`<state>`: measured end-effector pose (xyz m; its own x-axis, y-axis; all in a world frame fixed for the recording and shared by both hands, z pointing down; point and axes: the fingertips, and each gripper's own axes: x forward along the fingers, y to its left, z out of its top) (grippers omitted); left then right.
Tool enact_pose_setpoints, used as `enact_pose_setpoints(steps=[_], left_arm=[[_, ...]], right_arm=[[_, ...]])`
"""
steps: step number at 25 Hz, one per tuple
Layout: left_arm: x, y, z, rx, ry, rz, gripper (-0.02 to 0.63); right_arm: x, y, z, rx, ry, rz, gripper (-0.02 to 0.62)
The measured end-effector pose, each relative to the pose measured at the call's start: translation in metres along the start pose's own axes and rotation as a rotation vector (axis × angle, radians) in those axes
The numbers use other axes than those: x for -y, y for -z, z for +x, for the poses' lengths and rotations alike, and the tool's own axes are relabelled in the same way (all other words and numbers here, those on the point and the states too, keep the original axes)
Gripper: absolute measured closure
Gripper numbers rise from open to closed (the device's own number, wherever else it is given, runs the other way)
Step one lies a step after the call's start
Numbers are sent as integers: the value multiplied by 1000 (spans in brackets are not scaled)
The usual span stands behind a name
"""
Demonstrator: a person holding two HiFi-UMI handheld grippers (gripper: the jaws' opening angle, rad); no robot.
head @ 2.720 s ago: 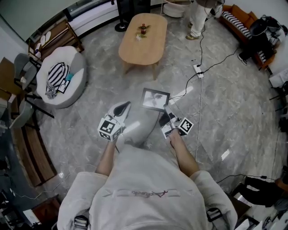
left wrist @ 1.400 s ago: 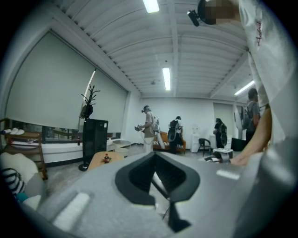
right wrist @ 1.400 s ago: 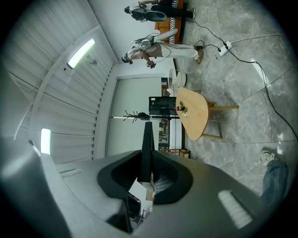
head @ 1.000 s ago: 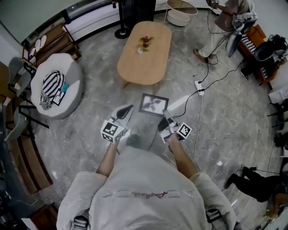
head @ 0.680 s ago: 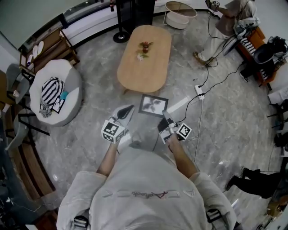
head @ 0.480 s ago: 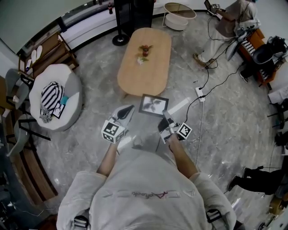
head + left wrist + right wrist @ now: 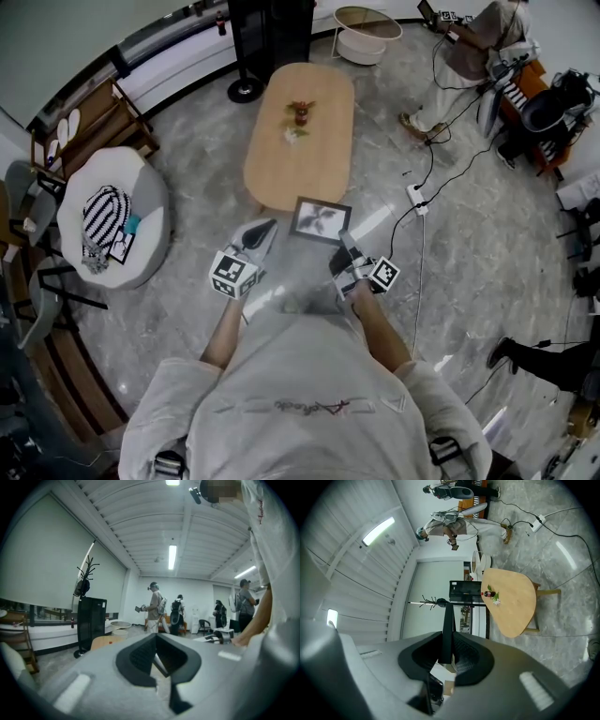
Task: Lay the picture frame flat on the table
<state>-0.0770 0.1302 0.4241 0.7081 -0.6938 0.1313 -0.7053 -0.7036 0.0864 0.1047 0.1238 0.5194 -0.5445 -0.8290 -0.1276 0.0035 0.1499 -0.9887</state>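
- The oval light-wood desk (image 7: 292,173) lies straight ahead of me, its long axis running away. The near end is bare, and a small bottle with flowers (image 7: 299,115) stands around the middle.
- The black-edged rectangular picture frame (image 7: 320,219) hangs over the grey floor just short of the desk's near edge, its long side crosswise.
- My right tool (image 7: 344,244) is clamped on the frame's near right corner.
- My left tool (image 7: 263,230) is closed on nothing, beside the frame and apart from it.
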Motion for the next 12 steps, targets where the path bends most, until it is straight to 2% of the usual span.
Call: enact_pose_setpoints(steps=[12], left_arm=[[-6,7,-2,-1,16,-7,606]], right_arm=[[6,3,-1,19,14,-6,518]])
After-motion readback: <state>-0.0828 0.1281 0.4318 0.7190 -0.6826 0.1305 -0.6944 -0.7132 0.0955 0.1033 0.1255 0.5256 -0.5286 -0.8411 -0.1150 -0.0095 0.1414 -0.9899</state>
